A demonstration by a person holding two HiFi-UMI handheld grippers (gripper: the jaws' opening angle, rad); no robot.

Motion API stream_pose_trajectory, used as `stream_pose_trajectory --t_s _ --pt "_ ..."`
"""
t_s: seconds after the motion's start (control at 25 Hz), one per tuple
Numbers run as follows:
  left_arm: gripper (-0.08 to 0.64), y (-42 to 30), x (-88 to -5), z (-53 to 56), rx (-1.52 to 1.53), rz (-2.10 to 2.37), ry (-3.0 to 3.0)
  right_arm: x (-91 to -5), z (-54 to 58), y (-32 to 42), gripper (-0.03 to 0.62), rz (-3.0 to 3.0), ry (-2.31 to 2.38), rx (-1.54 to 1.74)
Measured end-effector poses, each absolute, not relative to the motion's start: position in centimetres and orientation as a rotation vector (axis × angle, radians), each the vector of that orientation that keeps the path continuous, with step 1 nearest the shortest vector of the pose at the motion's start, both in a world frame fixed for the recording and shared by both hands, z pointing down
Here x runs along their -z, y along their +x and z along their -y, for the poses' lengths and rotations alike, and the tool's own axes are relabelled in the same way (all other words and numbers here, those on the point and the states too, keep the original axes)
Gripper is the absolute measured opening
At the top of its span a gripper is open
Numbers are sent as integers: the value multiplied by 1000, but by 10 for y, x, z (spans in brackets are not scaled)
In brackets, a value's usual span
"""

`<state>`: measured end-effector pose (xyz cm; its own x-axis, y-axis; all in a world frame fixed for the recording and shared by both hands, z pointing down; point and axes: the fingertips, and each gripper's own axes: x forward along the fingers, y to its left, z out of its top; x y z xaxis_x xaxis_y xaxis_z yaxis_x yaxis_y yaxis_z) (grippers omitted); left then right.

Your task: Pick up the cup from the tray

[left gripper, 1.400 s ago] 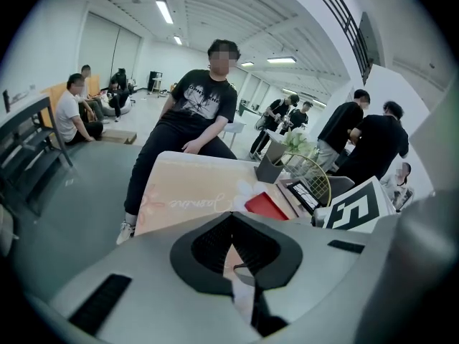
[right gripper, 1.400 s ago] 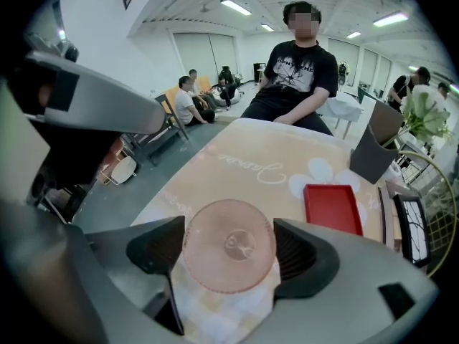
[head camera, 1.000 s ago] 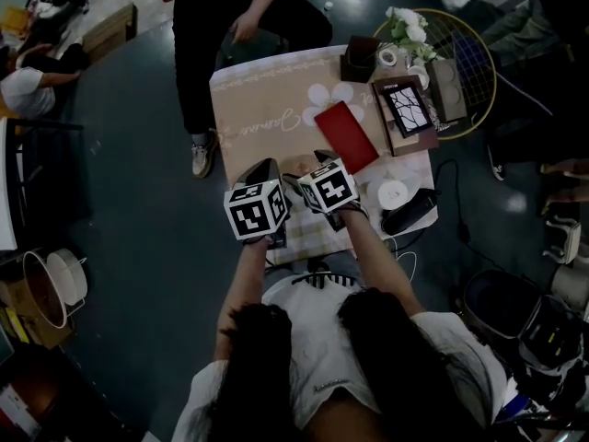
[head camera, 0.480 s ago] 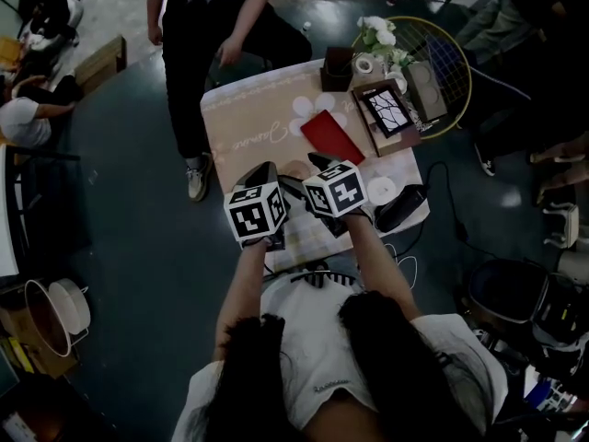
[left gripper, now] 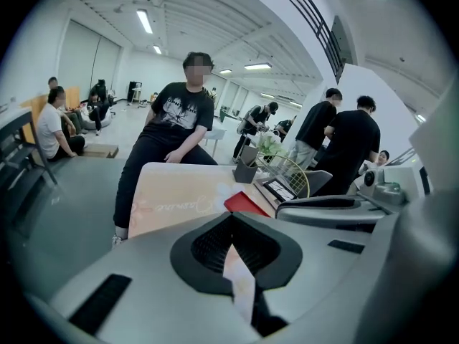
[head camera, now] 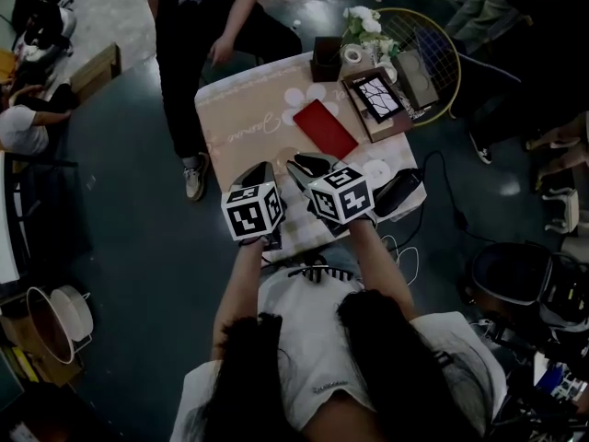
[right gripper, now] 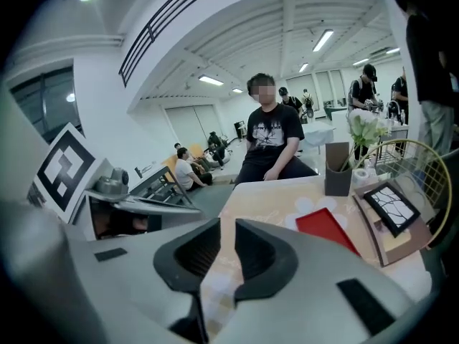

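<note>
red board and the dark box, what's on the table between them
Just bare tablecloth with a pale flower print between the red board and the dark box, clearest in the right gripper view.

The flat red tray (head camera: 324, 129) lies slantwise on the surface. What looks like a white round cup (head camera: 375, 169) stands apart at its four o'clock.

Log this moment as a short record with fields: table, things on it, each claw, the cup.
table: beige flower-print cloth
on it: red tray, dark box, framed picture, white flowers
left claw: jaws together, empty
right claw: jaws have just been closing, narrow gap left, nothing between them
cup: none made out; neither claw holds one
bystander: person in black at the far side
</note>
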<state>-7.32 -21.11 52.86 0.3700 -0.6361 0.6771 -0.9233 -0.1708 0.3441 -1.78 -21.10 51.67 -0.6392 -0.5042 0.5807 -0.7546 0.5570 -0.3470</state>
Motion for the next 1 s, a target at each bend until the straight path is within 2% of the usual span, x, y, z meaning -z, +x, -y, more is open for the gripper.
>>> stream_pose_trajectory --t_s 0.04,0.12,1.0 --pt "3 -72 -529 208 -500 1348 1902 -515 209 -17 41 2378 1035 -811" --pt "3 -69 -530 203 -505 1341 1911 -514 204 -15 11 2382 1059 -816" --pt "3 -43 -520 171 -520 1297 2001 -519 170 9 8 2289 1153 -792"
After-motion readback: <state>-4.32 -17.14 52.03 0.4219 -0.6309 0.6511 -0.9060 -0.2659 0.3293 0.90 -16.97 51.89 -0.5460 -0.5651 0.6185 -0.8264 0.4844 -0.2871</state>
